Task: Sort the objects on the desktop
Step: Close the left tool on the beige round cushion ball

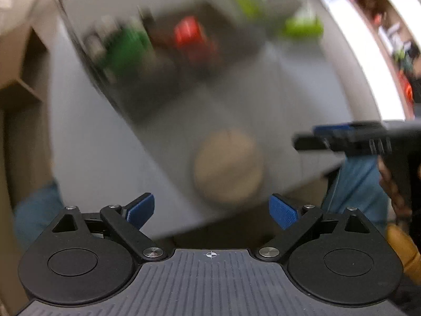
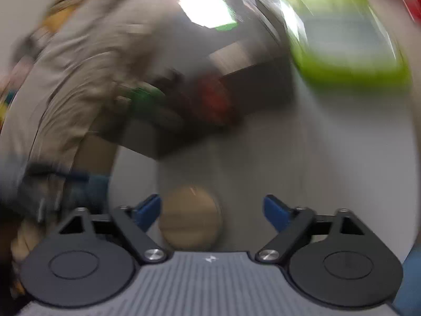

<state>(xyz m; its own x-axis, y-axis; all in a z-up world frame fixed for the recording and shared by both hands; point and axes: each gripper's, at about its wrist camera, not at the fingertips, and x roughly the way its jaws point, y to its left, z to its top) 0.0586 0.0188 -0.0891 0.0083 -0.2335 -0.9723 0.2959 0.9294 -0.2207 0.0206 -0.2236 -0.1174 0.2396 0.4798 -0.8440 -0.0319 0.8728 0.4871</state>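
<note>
disc (image 1: 228,163), one, round, pale wood, lies near the grey worktop (image 1: 302,100) edge; left tongs (image 1: 212,209) and right tongs (image 2: 211,210) both spread, empty.

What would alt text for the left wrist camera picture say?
Blurred view down past an open, empty left gripper to a round tan disc on a grey table. Beyond sits a dark tray holding red and green items; the right gripper enters from the right.
</note>
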